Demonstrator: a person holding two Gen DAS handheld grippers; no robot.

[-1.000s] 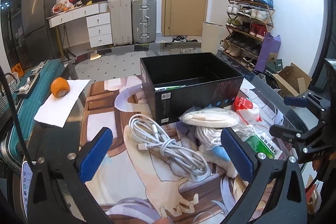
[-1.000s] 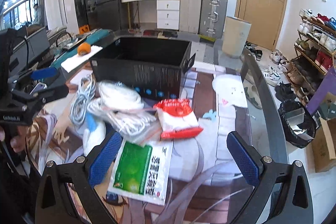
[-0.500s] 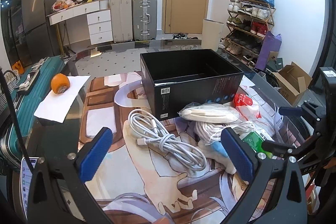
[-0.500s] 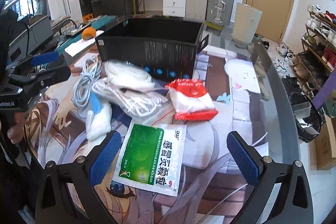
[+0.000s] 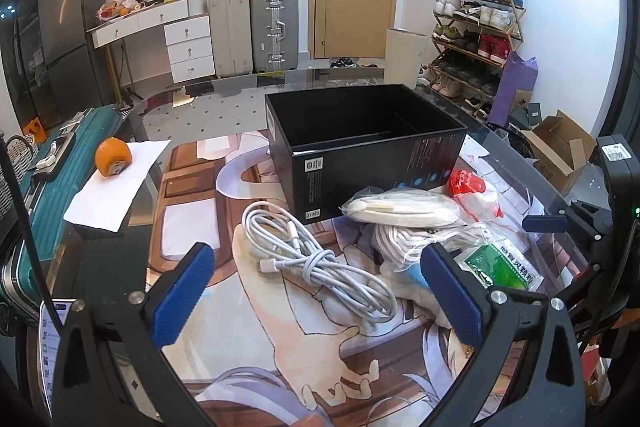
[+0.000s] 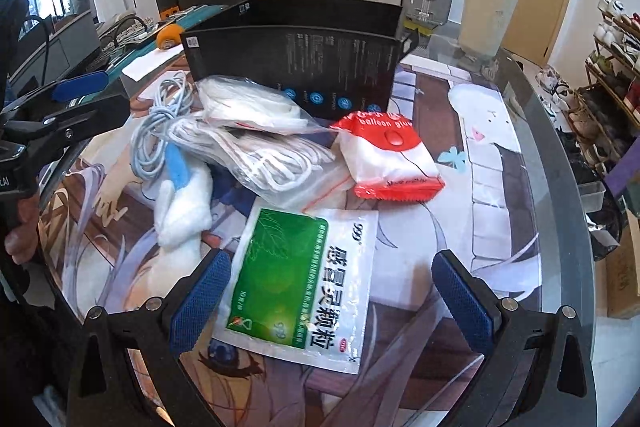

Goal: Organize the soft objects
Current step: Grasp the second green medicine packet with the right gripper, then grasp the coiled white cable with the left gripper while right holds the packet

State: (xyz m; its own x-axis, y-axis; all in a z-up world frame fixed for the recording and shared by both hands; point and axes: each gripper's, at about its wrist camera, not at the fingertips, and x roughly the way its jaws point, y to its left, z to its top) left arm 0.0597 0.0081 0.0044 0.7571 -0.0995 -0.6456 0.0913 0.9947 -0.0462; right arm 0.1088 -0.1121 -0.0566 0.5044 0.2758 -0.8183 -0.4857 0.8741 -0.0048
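So far nothing appeared to have gone into the black box [image 5: 372, 147]: what showed of its inside in the left wrist view was bare, though its floor was partly hidden by the near wall, so by my reading the sorting was at its very start and every soft thing was left to move. That box stood open-topped on the glass table [image 5: 120, 239], the biggest thing there, and the pile lay on the printed mat just in front of it. Largest of the pile was the clear bag of white rope [image 6: 260, 155], crumpled and limp, with a second bag of flat white stuff [image 6: 244, 105] lying on top of it and touching the box wall. Beside them the white charging cable [image 5: 316, 259] lay in a loose coil, knotted round its middle. The green and white sachet [image 6: 304, 279] lay flat nearest the right gripper [image 6: 332, 299], whose fingers were spread wide and empty, one at either side of it but not touching. A white and blue plush toy [image 6: 184, 203] lay slumped at the rope bag's edge. Smallest was the red and white packet [image 6: 390, 155], puffy and sealed. The left gripper [image 5: 320, 291] hung with fingers wide apart over the cable, holding nothing.
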